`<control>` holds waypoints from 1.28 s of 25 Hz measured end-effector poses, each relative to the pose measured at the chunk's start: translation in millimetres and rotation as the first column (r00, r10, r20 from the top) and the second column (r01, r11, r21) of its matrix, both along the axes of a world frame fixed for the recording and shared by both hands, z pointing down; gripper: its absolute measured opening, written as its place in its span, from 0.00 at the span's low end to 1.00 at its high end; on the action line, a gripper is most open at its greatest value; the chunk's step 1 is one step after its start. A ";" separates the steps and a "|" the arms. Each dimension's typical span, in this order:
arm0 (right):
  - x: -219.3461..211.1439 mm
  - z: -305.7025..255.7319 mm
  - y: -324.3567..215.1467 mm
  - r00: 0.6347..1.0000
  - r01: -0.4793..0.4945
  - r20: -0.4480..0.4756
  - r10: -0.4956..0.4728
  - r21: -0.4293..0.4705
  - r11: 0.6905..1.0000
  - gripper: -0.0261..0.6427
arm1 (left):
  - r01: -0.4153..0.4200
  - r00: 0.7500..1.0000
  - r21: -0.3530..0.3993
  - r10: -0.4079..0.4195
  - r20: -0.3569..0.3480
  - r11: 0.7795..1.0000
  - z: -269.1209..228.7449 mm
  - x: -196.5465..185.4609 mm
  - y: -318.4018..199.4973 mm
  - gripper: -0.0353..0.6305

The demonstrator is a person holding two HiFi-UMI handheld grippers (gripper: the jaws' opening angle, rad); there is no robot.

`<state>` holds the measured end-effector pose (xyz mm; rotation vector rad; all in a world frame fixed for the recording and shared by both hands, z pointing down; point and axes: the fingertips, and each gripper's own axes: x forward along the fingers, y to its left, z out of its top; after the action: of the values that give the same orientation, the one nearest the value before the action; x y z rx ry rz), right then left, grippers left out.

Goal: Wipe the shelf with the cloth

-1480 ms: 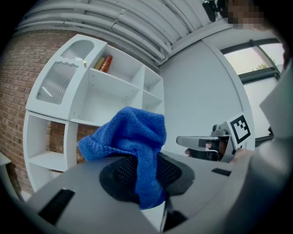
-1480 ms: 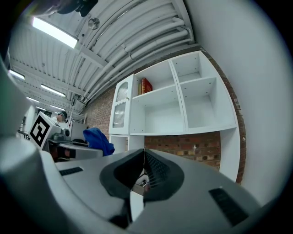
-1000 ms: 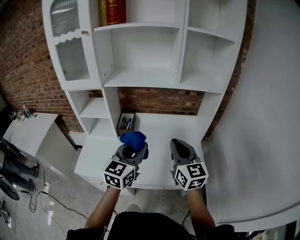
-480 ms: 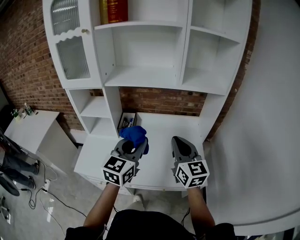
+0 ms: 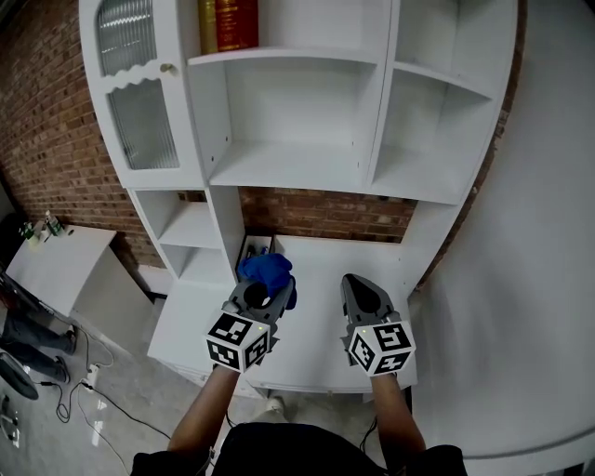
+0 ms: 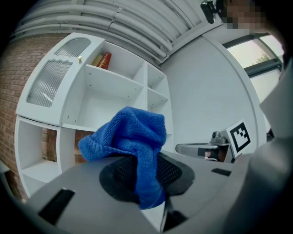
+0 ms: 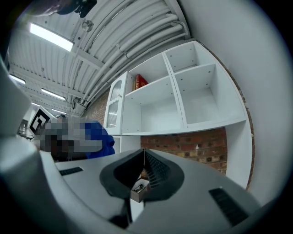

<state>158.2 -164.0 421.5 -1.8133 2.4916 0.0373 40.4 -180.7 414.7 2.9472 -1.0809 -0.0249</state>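
Note:
A white shelf unit (image 5: 288, 163) with open compartments stands against a brick wall, above a white counter (image 5: 321, 325). My left gripper (image 5: 261, 290) is shut on a bunched blue cloth (image 5: 267, 271), held over the counter's left part below the middle compartment. In the left gripper view the blue cloth (image 6: 132, 141) bulges out from between the closed jaws. My right gripper (image 5: 360, 291) hovers beside it over the counter, jaws shut with nothing in them; in the right gripper view the right gripper (image 7: 143, 153) points toward the shelf unit (image 7: 183, 98).
Two red and gold books (image 5: 228, 23) stand on the top shelf. A ribbed glass door (image 5: 139, 93) closes the left compartment. A small open box with pens (image 5: 253, 247) sits at the counter's back left. A white table (image 5: 56, 265) and cables lie on the floor at left.
The view has tilted so the shelf unit sits slightly lower and nearer. Both grippers keep nearly the same places over the counter, the cloth still held.

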 end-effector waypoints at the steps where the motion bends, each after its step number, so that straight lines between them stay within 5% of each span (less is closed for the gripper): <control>1: -0.2 0.2 -5.7 1.000 0.000 0.000 0.000 -0.001 1.000 0.07 | 0.001 1.000 -0.002 -0.001 -0.001 1.000 0.6 -0.6 -5.4 0.19; 32: -20.0 -10.0 -159.9 0.999 -0.032 -0.022 0.031 -0.049 0.998 0.07 | -0.047 0.999 -0.057 0.046 -0.030 0.997 -6.0 -15.8 -161.9 0.19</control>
<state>138.2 -323.9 411.5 -1.8807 2.5005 -0.0040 24.5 -342.6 408.7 2.9101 -0.9921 -0.0351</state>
